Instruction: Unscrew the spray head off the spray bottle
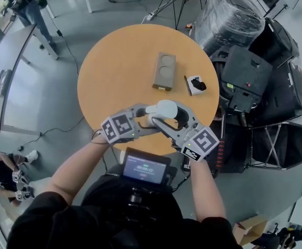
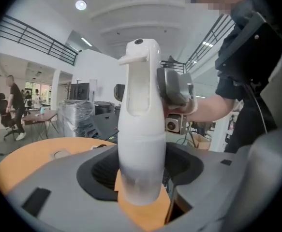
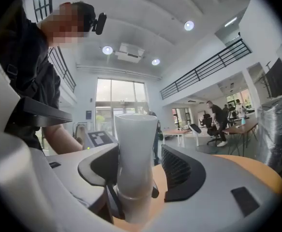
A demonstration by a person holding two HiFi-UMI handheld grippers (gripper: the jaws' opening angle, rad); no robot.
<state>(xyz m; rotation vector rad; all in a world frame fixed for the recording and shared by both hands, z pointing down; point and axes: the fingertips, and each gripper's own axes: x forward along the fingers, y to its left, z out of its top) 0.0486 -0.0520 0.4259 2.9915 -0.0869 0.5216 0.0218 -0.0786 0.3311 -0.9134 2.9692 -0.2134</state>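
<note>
My left claw (image 2: 141, 180) clamps the spray bottle (image 1: 163, 108), mid-frame over the surface (image 1: 119, 61). My right claw (image 3: 136, 178) gapes loosely around the spray head (image 2: 140, 66). The head still looks attached, so unscrewing remains.

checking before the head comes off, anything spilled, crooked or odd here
Nothing is spilled or damaged. The only oddity is that the spray bottle is held sideways in the air above the table. It is clamped in the left gripper, while the jaws of the right gripper stand open around its head end.
</note>
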